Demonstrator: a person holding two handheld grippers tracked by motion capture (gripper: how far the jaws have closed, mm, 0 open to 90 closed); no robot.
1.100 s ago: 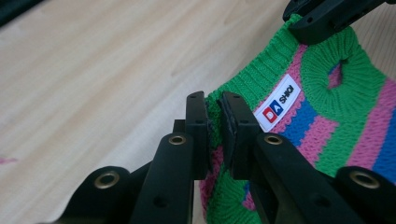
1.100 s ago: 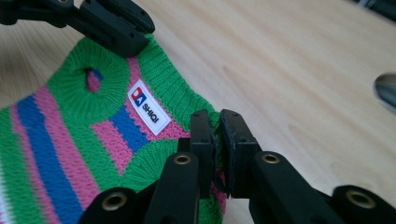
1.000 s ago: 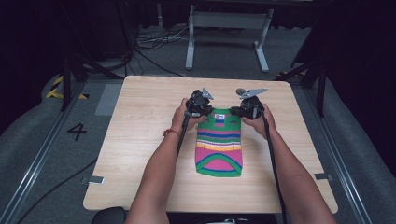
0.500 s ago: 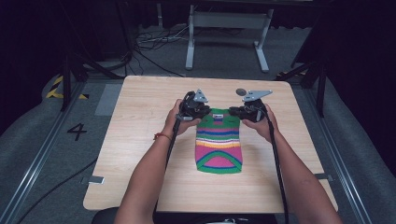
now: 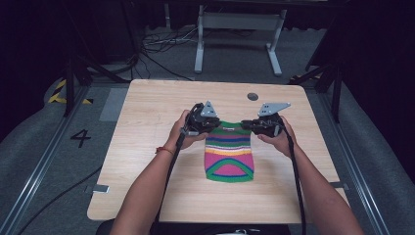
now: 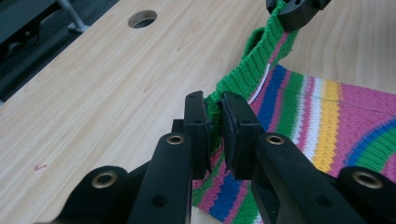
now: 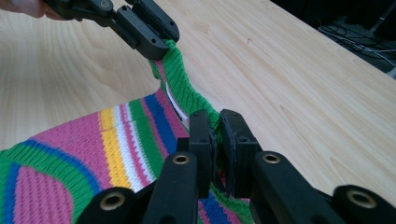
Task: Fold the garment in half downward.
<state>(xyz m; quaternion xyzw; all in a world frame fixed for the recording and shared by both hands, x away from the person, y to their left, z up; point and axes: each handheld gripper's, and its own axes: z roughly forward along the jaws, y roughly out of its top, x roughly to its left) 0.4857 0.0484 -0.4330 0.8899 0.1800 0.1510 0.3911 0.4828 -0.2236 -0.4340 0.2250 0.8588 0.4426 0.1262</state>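
A knitted garment (image 5: 229,157) in pink, green, blue, yellow and white stripes lies on the wooden table (image 5: 147,122). Its far green ribbed edge (image 6: 243,70) is lifted off the wood and stretched between the two grippers. My left gripper (image 6: 214,105) is shut on the left corner of that edge, and my right gripper (image 7: 215,122) is shut on the right corner. From above, the left gripper (image 5: 214,124) and right gripper (image 5: 248,124) face each other across the garment's top. The near part of the garment rests flat.
A round hole (image 5: 252,96) sits in the table beyond the right gripper. Bare wood surrounds the garment on all sides. Past the far edge, a white metal stand (image 5: 235,36) and cables lie on the dark floor.
Both hands have come a little toward the person and slightly up, bringing the garment's far edge with them. The near hem has stayed where it was.
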